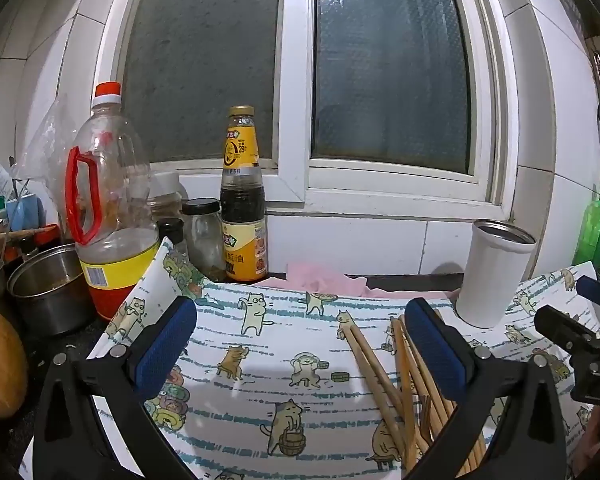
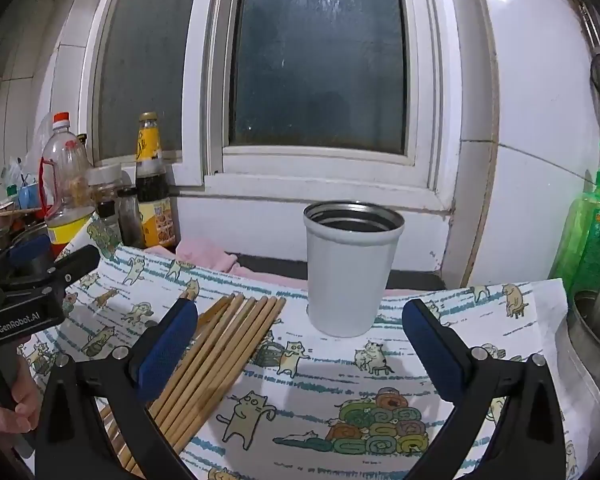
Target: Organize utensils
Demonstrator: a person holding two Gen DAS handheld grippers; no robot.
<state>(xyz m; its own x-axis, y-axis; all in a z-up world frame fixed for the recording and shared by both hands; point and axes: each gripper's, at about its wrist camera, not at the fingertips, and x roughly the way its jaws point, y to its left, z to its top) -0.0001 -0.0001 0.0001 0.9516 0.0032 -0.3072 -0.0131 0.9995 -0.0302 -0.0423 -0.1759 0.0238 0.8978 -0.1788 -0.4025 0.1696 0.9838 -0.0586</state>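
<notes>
Several wooden chopsticks (image 1: 384,376) lie side by side on a cat-print cloth (image 1: 268,344). In the right wrist view they (image 2: 220,352) lie left of centre, next to my left finger. A white metal-rimmed cup (image 1: 494,274) stands upright at the back right of the cloth; it also shows in the right wrist view (image 2: 350,268), straight ahead. My left gripper (image 1: 300,344) is open and empty above the cloth, its right finger over the chopsticks. My right gripper (image 2: 300,348) is open and empty, in front of the cup.
An oil bottle (image 1: 108,208), a sauce bottle (image 1: 242,200), jars and a steel pot (image 1: 50,288) crowd the back left. A green soap bottle (image 2: 592,232) and a metal basin (image 2: 592,328) stand at the right. A pink rag (image 1: 324,276) lies behind the cloth, under the window.
</notes>
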